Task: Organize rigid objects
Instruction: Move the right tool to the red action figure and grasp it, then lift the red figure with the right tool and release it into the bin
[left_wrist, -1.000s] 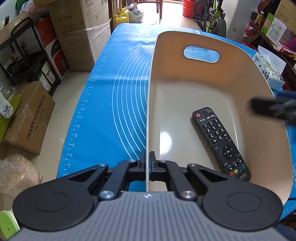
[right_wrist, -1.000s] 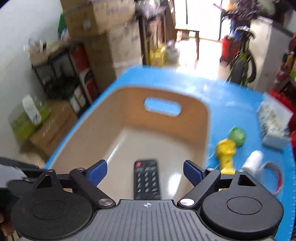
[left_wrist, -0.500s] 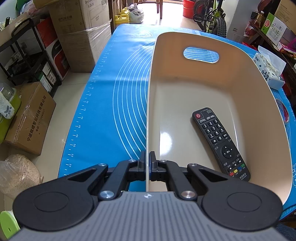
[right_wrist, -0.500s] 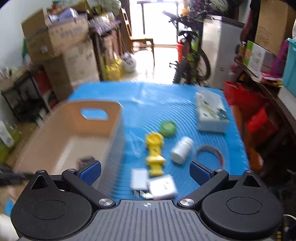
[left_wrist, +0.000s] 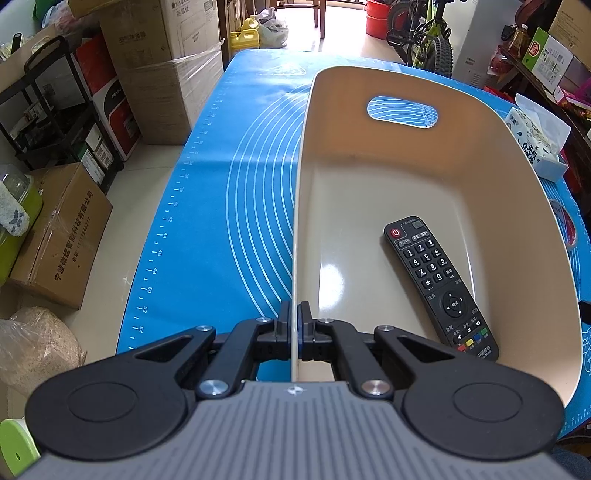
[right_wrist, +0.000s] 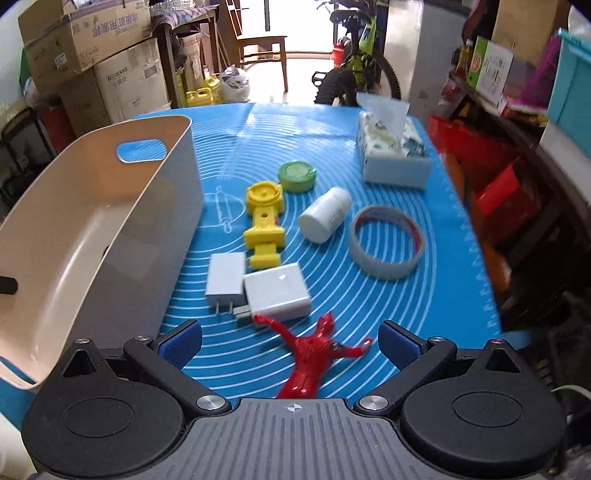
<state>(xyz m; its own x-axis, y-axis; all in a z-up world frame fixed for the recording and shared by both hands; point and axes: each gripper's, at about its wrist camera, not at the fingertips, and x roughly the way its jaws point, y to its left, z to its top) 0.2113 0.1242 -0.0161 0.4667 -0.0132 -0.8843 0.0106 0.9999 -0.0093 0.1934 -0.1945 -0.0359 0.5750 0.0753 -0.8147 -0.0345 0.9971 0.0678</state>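
Observation:
My left gripper (left_wrist: 295, 325) is shut on the near rim of a beige bin (left_wrist: 517, 206) that stands on the blue mat. A black remote (left_wrist: 439, 288) lies inside the bin. My right gripper (right_wrist: 290, 339) is open and empty, low over the mat right of the bin (right_wrist: 92, 229). A red figure (right_wrist: 314, 354) lies between its fingers. Beyond it lie two white chargers (right_wrist: 275, 291), a yellow plastic part (right_wrist: 264, 221), a green lid (right_wrist: 297, 176), a white bottle (right_wrist: 325, 214) and a tape roll (right_wrist: 388, 242).
A tissue box (right_wrist: 393, 155) stands at the mat's far right. The blue mat (left_wrist: 240, 192) ends at the table's left edge, with cardboard boxes (left_wrist: 159, 66) and a rack on the floor beyond. A bicycle (right_wrist: 354, 81) and shelves stand behind the table.
My right gripper has swung from above the bin to the right, over the loose objects. The left gripper and the bin have not moved.

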